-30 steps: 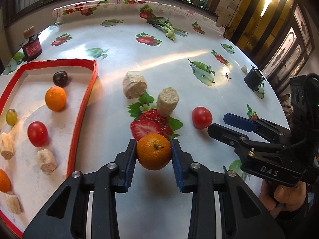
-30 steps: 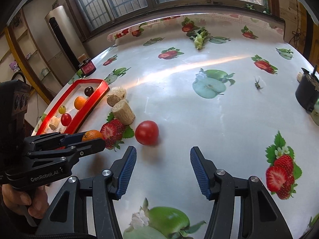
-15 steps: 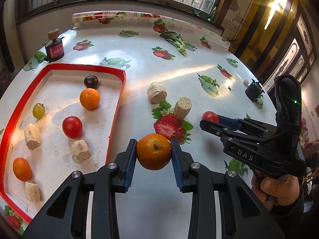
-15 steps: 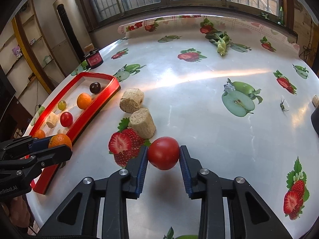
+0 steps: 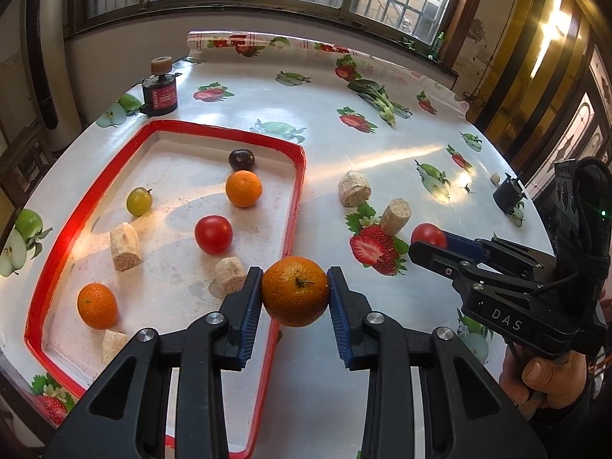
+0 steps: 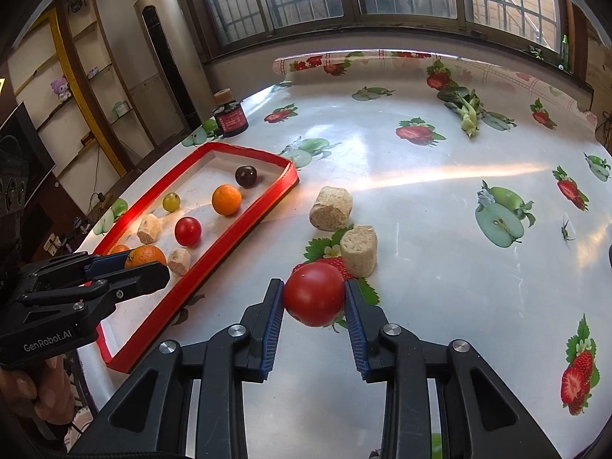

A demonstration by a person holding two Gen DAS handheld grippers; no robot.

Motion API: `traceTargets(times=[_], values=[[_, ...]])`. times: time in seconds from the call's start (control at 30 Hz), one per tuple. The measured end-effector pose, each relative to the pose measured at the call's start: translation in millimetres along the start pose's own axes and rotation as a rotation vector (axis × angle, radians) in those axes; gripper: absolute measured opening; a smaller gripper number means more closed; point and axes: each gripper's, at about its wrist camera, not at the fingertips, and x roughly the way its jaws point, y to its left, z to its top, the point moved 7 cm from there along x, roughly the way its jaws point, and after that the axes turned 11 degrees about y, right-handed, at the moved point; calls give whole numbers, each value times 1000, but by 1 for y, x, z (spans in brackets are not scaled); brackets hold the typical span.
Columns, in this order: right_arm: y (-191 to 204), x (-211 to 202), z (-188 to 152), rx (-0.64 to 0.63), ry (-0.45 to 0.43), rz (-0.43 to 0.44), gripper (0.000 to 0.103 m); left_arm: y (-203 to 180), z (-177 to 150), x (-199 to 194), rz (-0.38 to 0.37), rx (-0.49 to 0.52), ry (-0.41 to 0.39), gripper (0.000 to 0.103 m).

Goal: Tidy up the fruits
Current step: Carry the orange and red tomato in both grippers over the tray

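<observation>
Over fruit-print tablecloth (image 6: 420, 176), carrying orange (image 5: 295, 290) in left gripper (image 5: 295, 293), tomato (image 6: 314, 293) in right gripper (image 6: 314, 298); next, lowering into red tray (image 5: 296, 191).

glossy printed tablecloth (image 6: 440, 252), matt red-rimmed tray (image 5: 298, 191), dimpled orange (image 5: 295, 291), smooth shiny tomato (image 6: 314, 293).
</observation>
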Motion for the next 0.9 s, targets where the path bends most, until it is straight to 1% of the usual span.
traceTargets(times=[0.4, 0.9], values=[[30, 2, 3, -49, 3, 27, 32, 27, -9, -13, 41, -41, -21, 31], [62, 9, 8, -97, 12, 52, 32, 50, -16, -17, 58, -82, -22, 31]])
